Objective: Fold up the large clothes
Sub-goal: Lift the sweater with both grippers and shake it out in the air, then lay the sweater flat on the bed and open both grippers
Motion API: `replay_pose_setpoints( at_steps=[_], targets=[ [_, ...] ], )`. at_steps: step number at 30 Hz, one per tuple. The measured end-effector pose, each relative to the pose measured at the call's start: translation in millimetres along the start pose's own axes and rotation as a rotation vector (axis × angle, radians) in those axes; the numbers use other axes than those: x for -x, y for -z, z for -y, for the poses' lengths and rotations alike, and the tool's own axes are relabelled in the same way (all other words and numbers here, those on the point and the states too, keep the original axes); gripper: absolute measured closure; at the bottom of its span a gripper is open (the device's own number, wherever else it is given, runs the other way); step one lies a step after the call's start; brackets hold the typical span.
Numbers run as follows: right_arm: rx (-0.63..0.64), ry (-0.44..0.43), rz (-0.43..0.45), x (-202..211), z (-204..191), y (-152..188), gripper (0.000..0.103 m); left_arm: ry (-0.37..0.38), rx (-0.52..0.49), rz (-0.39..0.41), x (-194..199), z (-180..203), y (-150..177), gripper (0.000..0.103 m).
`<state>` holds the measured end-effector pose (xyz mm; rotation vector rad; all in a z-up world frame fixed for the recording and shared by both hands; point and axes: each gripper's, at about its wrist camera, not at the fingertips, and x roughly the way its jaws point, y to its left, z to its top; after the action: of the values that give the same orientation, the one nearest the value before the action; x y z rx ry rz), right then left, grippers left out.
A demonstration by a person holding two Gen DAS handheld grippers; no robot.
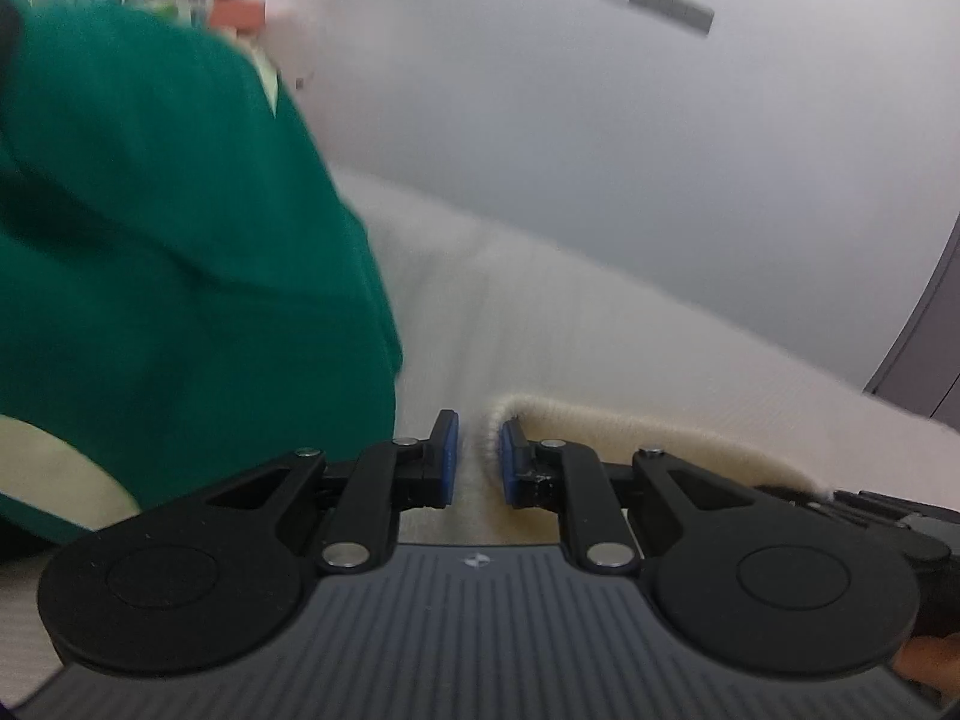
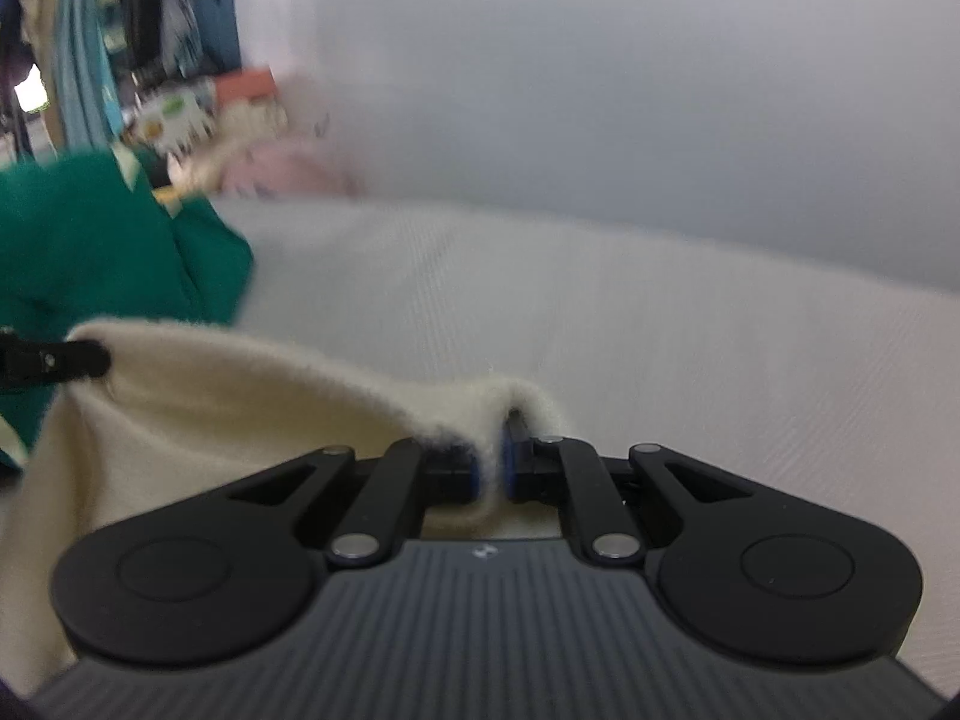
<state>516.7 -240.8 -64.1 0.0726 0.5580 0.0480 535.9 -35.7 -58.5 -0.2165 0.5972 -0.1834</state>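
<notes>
Cream fleece, thick and fuzzy, makes up the garment (image 2: 198, 414) being folded; it hangs slack between the two grippers above a white ribbed bed cover (image 2: 690, 324), next to a green garment (image 1: 168, 252) with cream trim that lies heaped to the left. The right gripper (image 2: 493, 468) has its fingers pinching a bunched edge of the fleece, which humps over the blue pads (image 2: 510, 468). The left gripper (image 1: 480, 459) has its fingers a little apart, with the fleece edge (image 1: 630, 432) lying against the right-hand pad; I cannot tell whether it truly grips, though in the right view its tip (image 2: 72, 360) seems to carry the far corner. Judging by the sag, the cloth is soft, light and limp, not slippery, so it should be held at corners or along a hem and kept taut. No containers show clearly; the blurred background clutter is unreadable.
</notes>
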Motion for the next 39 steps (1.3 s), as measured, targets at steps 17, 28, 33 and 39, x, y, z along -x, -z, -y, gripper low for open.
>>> replay_pose_setpoints(
  at_steps=[17,28,33,39],
  targets=[
    [-0.053,-0.133,-0.07,-1,27,15,0.057,0.017,-0.071,-0.059,-23,-2,-19,0.037],
    [0.018,-0.17,0.079,132,3,19,0.037,0.023,-0.094,0.041,128,20,-15,0.036],
    [0.032,-0.187,0.126,213,-13,32,0.037,0.015,-0.105,0.074,237,27,15,0.036],
    [0.04,-0.198,0.161,302,-33,60,0.037,-0.002,-0.116,0.107,360,35,50,0.036]
  ],
)
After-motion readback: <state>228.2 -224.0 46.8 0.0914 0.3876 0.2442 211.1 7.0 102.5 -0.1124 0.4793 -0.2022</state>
